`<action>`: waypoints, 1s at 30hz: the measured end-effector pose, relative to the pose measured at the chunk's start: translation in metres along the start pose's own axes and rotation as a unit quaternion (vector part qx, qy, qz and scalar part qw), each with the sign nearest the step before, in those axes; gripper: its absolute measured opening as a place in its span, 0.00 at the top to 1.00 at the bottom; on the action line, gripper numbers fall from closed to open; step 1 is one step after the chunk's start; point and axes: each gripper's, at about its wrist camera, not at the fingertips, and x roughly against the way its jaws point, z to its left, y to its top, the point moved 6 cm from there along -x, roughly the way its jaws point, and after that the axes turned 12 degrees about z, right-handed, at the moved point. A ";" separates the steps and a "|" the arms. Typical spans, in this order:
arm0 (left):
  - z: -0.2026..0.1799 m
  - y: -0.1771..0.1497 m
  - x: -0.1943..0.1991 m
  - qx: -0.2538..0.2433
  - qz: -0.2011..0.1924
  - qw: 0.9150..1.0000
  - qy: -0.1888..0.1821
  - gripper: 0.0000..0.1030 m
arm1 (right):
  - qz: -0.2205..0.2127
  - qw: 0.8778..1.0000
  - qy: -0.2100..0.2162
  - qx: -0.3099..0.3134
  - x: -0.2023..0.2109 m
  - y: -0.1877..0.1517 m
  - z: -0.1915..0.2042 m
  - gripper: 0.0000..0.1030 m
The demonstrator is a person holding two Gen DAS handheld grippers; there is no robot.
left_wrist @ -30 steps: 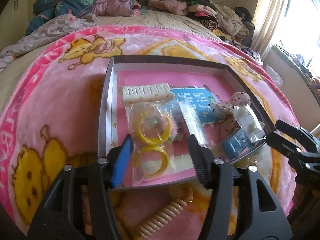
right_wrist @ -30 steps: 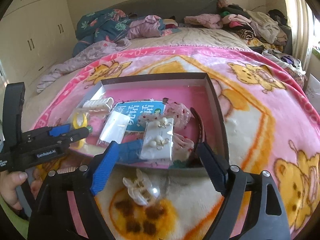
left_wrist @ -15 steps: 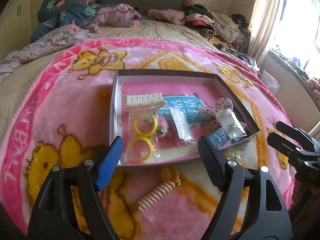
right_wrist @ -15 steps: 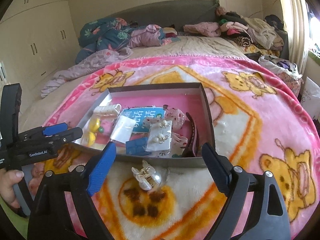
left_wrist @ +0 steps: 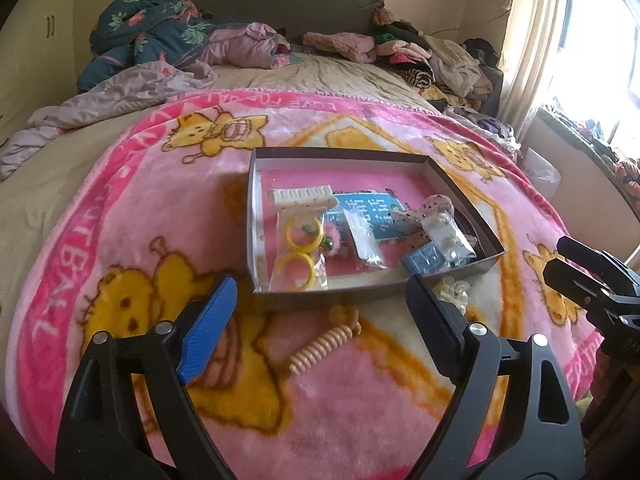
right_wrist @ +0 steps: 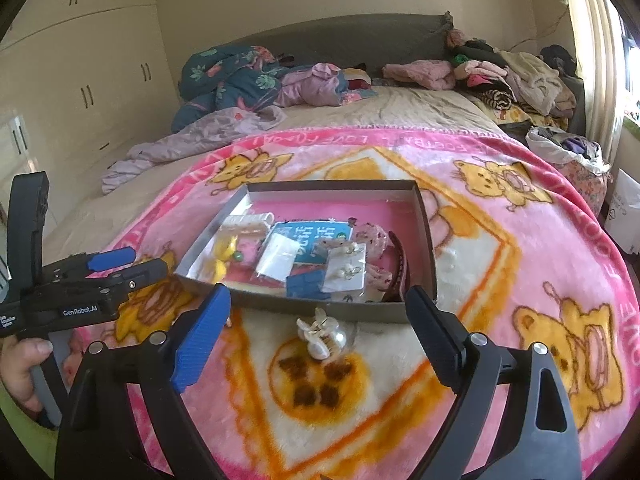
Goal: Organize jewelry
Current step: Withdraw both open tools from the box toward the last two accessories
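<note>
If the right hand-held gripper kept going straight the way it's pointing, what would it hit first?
Probably the pearly hair claw clip on the blanket, which lies between the open right hand-held gripper fingers, just short of the box. Depth is uncertain.

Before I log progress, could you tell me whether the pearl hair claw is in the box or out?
Out: the pearl hair claw lies on the blanket just before the box's near wall.

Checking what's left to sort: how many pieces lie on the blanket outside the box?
2. A coil hair tie lies just in front of the box; a pearl claw clip lies near its front right corner. More may hide behind the box walls.
</note>
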 end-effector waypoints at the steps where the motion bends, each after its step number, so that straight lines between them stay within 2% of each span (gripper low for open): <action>1: 0.001 -0.002 0.001 0.001 0.000 1.000 0.000 0.23 | 0.000 1.000 0.000 0.002 0.001 -0.002 0.001 0.14; 17: 0.013 -0.038 0.017 0.005 0.005 1.000 0.008 0.23 | 0.020 0.999 0.007 0.025 0.003 -0.034 0.026 0.12; 30: 0.014 -0.067 0.000 -0.006 0.036 0.999 0.014 0.23 | 0.052 0.998 0.013 0.024 -0.019 -0.059 0.030 0.12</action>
